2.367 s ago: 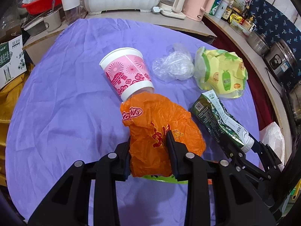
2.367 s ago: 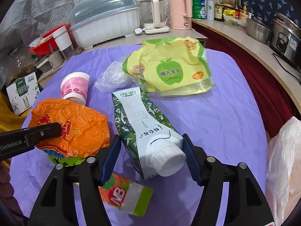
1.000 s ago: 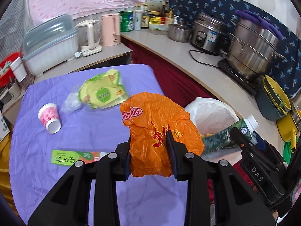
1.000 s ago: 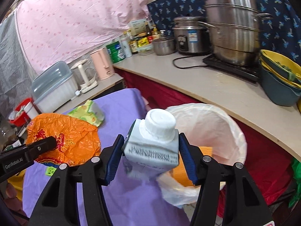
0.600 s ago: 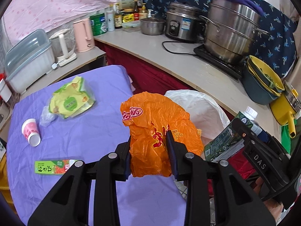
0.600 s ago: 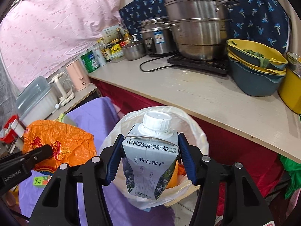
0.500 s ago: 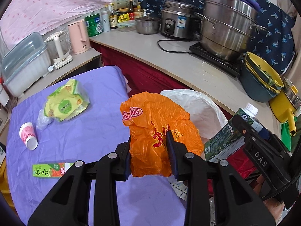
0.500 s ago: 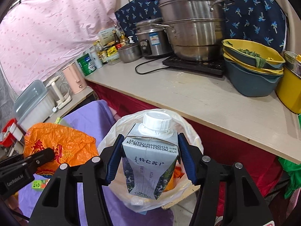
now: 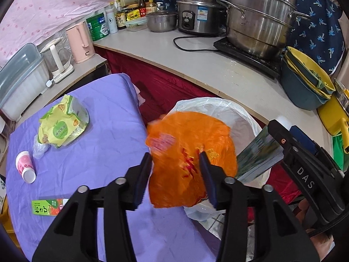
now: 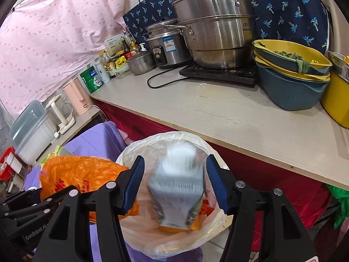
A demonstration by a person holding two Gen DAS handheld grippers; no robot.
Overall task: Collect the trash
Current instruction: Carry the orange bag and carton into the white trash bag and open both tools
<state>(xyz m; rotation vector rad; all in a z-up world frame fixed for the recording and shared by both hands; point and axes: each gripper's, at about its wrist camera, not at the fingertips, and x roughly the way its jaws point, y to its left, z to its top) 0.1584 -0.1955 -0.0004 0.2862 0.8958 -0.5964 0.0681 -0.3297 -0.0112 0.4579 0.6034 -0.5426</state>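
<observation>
Over the white-lined trash bin [image 10: 174,235], which stands between the purple-covered table [image 9: 104,131] and the counter [image 10: 229,118], we find both grippers side by side.

The left gripper [image 9: 175,174] has just been opening its jaws. The orange plastic bag [image 9: 192,152] sits between them, blurred, with a visible gap at the left pad [image 9: 142,174]; we judge the jaws apart and the bag no longer pinched. The bag hangs over the near left part of the bin mouth.

The right gripper [image 10: 175,181] has also parted its jaws slightly. The milk carton [image 10: 177,190], cap pointing away, is smeared by motion, and gaps show between it and both blue pads [image 10: 133,183]. We judge it released, directly above the bin opening. Orange waste already lies in the liner beneath it.

Remaining on the table: a green-and-yellow snack bag [image 9: 62,125] at the far left, a crumpled clear plastic wrap [image 9: 39,149] touching its near edge, a pink paper cup [image 9: 25,167] on its side nearer still, and a green-and-orange box [image 9: 49,206] at the near left.

The counter carries a steel steamer pot [image 10: 216,28], a rice cooker [image 10: 168,45] and stacked basins [image 10: 292,76].
</observation>
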